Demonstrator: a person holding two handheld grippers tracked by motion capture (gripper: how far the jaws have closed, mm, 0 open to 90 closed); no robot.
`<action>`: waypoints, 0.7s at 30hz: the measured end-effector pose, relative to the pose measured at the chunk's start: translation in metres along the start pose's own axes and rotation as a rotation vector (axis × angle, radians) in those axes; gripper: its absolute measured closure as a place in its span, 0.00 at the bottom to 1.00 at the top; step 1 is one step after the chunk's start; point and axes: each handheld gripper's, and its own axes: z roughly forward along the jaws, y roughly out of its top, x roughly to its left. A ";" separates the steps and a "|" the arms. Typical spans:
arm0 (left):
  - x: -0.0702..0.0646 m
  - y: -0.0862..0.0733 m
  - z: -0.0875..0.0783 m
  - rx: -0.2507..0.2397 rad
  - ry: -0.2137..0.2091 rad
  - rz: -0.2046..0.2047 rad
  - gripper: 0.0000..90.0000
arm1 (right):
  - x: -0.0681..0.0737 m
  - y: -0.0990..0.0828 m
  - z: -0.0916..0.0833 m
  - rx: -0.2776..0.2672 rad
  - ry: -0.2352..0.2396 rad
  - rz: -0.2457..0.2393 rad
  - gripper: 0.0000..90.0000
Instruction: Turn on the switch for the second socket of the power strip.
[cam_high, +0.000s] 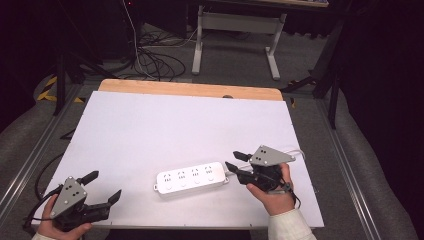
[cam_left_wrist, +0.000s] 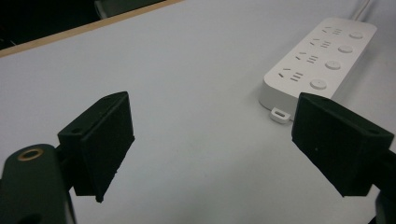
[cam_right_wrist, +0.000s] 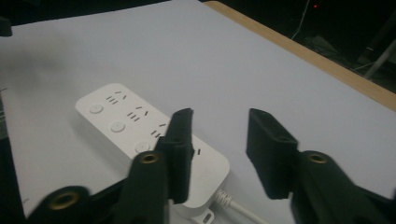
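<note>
A white power strip (cam_high: 191, 179) with a row of sockets and round buttons lies flat near the front of the white tabletop (cam_high: 175, 125). My right gripper (cam_high: 232, 160) hovers at the strip's right end, jaws apart with nothing between them. In the right gripper view its jaws (cam_right_wrist: 219, 121) stand over the cable end of the power strip (cam_right_wrist: 116, 121), where a white cord (cam_right_wrist: 238, 207) leaves it. My left gripper (cam_high: 105, 185) rests at the front left corner, wide open and holding nothing. The left gripper view has its jaws (cam_left_wrist: 215, 144) framing bare table, with the power strip (cam_left_wrist: 322, 60) farther off.
The table's far side ends in a wooden edge (cam_high: 190, 90). Beyond it, dark cables (cam_high: 150, 60) lie on the floor beside a grey table frame (cam_high: 235, 30). Metal rails (cam_high: 30, 160) run along both sides of the table.
</note>
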 end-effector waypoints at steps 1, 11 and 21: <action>0.000 0.000 0.000 0.000 0.000 0.000 0.15 | 0.001 0.001 0.001 0.003 0.004 -0.005 0.72; 0.001 0.000 0.000 0.001 0.003 -0.003 0.15 | 0.007 0.019 0.020 0.030 0.112 -0.003 1.00; 0.002 -0.001 0.000 -0.003 0.004 -0.008 0.15 | 0.011 0.019 0.046 0.067 0.144 0.060 1.00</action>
